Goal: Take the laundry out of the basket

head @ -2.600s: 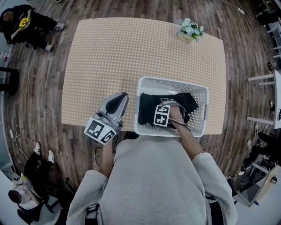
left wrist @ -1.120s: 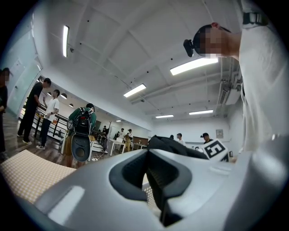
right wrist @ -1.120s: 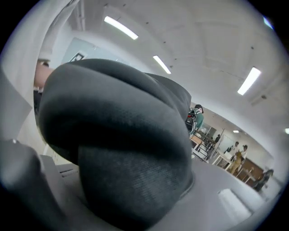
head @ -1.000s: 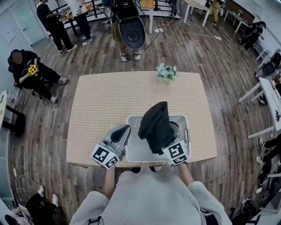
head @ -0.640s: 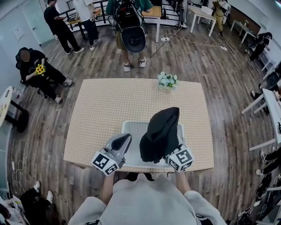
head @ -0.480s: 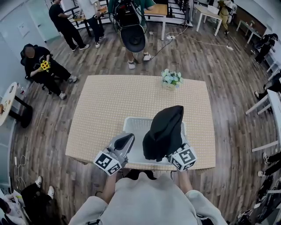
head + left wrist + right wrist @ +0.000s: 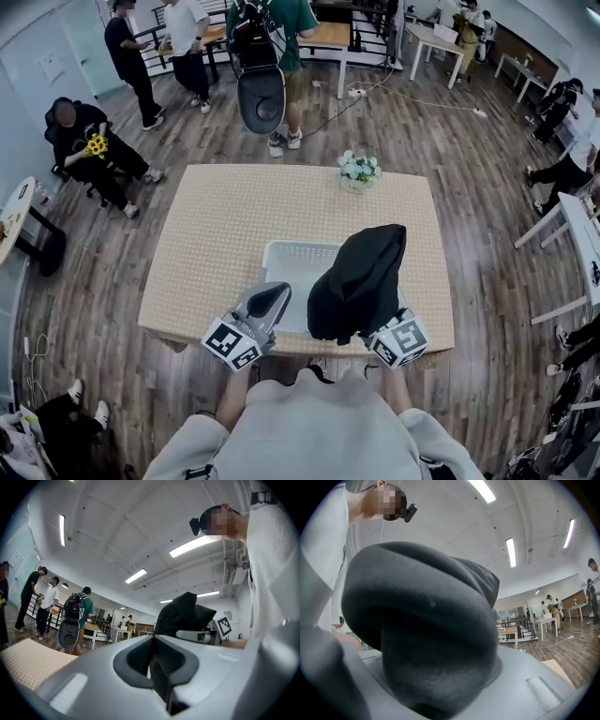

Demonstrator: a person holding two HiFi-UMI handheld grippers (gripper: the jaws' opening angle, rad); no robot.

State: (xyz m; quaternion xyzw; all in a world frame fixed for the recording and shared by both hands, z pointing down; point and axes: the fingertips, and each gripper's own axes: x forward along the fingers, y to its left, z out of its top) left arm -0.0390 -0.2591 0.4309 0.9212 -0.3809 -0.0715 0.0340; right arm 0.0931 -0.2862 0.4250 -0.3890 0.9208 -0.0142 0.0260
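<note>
Hanging above white basket (image 7: 286, 246), black garment (image 7: 361, 277)

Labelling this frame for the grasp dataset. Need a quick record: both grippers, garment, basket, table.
left gripper: jaws together, nothing between them; at the basket's near-left corner
right gripper: shut on the black garment
black garment: lifted, hanging bunched over the basket
basket: white, on the table's near side; no laundry in the visible part, rest hidden by the garment
table: beige dotted cover; flowers at far edge
stage: garment raised, not yet set down
</note>
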